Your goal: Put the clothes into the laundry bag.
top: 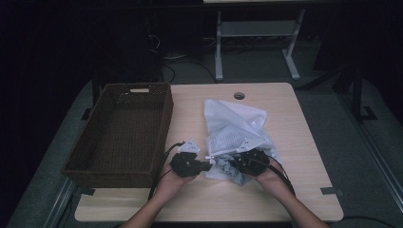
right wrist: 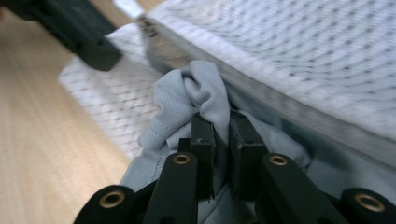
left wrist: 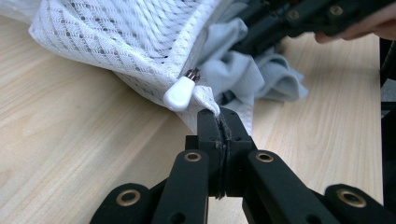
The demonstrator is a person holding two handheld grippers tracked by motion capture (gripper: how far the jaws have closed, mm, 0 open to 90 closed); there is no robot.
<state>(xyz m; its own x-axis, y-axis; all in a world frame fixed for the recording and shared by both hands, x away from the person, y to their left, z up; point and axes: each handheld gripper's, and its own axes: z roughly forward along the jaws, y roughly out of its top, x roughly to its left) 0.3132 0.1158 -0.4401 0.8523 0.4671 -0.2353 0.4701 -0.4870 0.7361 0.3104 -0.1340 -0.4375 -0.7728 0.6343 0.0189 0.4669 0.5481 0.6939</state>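
A white mesh laundry bag [top: 230, 126] lies in the middle of the table with a pale grey-blue garment [top: 227, 167] bunched at its near, open end. My left gripper [left wrist: 218, 116] is shut on the bag's edge, right beside the white zipper pull [left wrist: 180, 92]. In the high view it [top: 208, 166] sits at the bag's near left corner. My right gripper [right wrist: 221, 122] is shut on a fold of the garment [right wrist: 201, 91], just under the bag's zipper edge [right wrist: 261, 95]. In the high view this gripper [top: 234, 164] faces the left one across the opening.
A dark wicker basket [top: 122, 130] stands along the left side of the wooden table [top: 294, 156], close to my left hand. A cable hole [top: 239, 95] sits near the far edge. Desk legs and cables stand on the floor beyond the table.
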